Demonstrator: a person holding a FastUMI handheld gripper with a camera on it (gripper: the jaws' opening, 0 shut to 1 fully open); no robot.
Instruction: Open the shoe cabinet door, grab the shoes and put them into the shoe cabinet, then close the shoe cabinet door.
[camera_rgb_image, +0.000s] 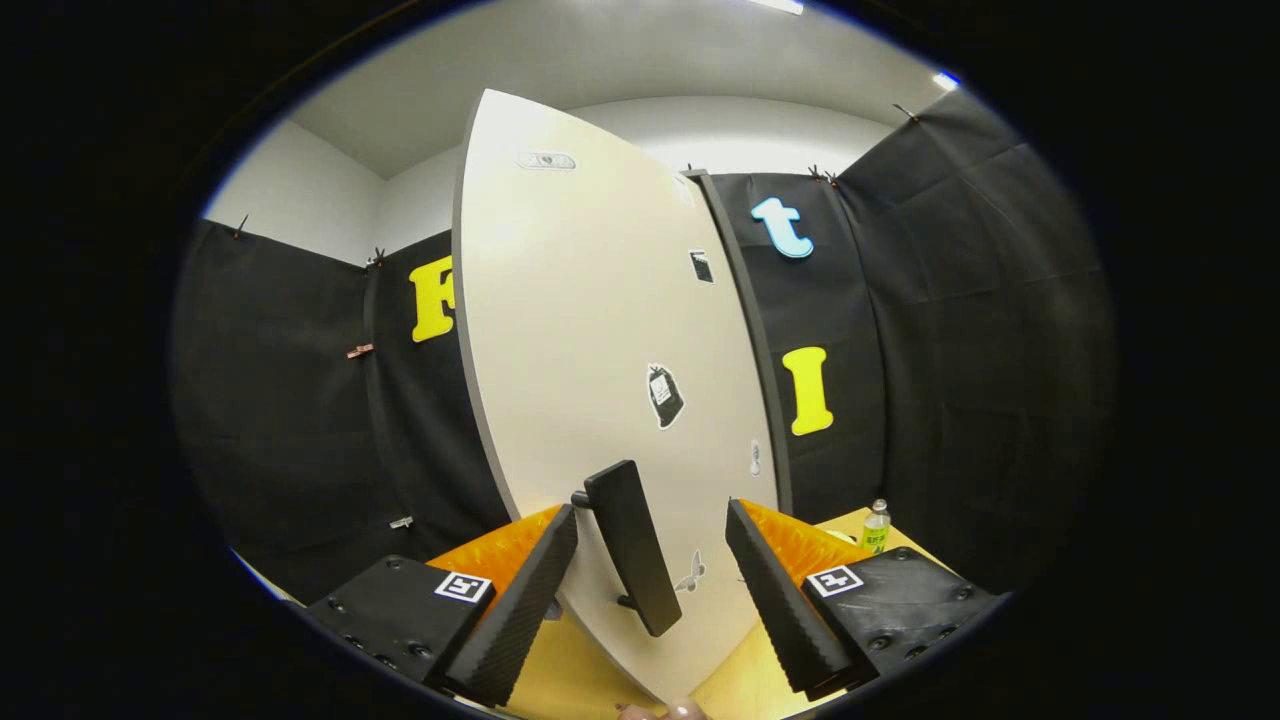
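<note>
The shoe cabinet door (590, 330) is a tall pale panel with small stickers, standing straight ahead and swung at an angle. Its dark bar handle (633, 548) juts out low on the door, between my two fingers. My gripper (650, 580) is open, and neither finger touches the handle. The left finger (520, 610) and right finger (780, 600) stand well apart on either side of it. A fingertip of a person's hand (685, 710) shows at the door's lower edge.
A yellow-wood surface (740, 680) lies under the door. A small green-labelled bottle (876, 527) stands on it beyond the right finger, by the black cloth wall (960, 330). A dark edge of the cabinet body (745, 330) runs along the door's right side.
</note>
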